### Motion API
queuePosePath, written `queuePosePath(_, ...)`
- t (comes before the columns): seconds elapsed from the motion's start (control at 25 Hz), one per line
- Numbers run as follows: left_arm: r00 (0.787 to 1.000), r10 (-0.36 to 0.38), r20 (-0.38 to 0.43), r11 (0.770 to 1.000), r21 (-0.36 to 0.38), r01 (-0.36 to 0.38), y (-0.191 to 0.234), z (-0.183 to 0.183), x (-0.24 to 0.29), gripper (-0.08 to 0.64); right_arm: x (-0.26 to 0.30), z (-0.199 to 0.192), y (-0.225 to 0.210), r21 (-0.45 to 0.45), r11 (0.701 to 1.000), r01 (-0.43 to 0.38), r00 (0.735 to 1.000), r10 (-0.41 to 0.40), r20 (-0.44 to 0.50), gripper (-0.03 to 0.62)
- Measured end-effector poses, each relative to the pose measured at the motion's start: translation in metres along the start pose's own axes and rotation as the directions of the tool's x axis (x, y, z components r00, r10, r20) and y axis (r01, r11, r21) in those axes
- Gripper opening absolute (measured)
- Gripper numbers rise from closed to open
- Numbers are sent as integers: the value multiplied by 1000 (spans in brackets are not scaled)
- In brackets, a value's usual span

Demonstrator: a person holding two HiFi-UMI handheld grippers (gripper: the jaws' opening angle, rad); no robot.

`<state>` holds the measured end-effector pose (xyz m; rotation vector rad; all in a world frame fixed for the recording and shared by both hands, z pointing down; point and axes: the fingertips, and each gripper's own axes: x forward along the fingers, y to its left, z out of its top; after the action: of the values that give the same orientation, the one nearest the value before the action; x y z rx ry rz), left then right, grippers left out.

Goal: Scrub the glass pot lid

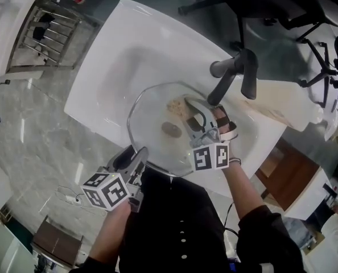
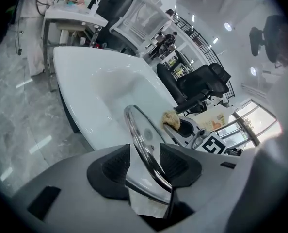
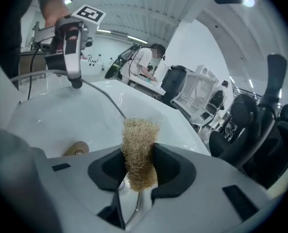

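We hold the left gripper (image 2: pixel 146 163) at the near rim of the lid (image 1: pixel 152 115), and in its own view the jaws stand spread. The lid's steel rim runs up between the two dark pads (image 2: pixel 116 168) with a gap showing on either side, so nothing is pinched there. Low down, the rim passes close by the right-hand jaw, but we cannot tell whether it touches. The lid hangs tilted over the basin of the white sink (image 1: pixel 126 50), with its near edge by our body and its far edge toward the tap (image 1: pixel 233 75). Its brown knob (image 1: pixel 170 129) shows through the glass near the middle. From these views we cannot say what bears the lid's weight. Our right gripper (image 3: pixel 140 165) is pressed together on a loofah (image 3: pixel 140 148). The tan fibre pad is squeezed between both pads and sticks out past the jaw tips. In the head view the loofah lies over the far half of the lid, just this side of the tap, and the right gripper reaches in from the right. Whether the fibres rest on the glass we cannot make out. From the right gripper view we see the lid's rim curve away to the left gripper, which shows at the far side of the glass with its marker cube on top. A wire rack (image 1: pixel 46 30) stands on the marble floor beyond the sink's left end, well apart from the lid.
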<state>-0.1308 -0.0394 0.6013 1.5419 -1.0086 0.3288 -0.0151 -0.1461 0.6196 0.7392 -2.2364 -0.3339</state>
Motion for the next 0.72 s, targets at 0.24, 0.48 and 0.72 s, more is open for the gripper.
queuePosePath(0.24,1000,-10,5,999,-35,10,-1,0,4,164,36,-4,9,-146,989,-29,999,22,-48,147)
queuePosePath(0.48,1000,-11,4,997,-74,11,1,2,4,149,63,-6,16,-254,966,-39,994,11,-112,147)
queuePosePath(0.72,1000,1,-10,999,-50,-2,1,3,4,147,79,-20,25,-306,951,-52,982,-6,-189,147)
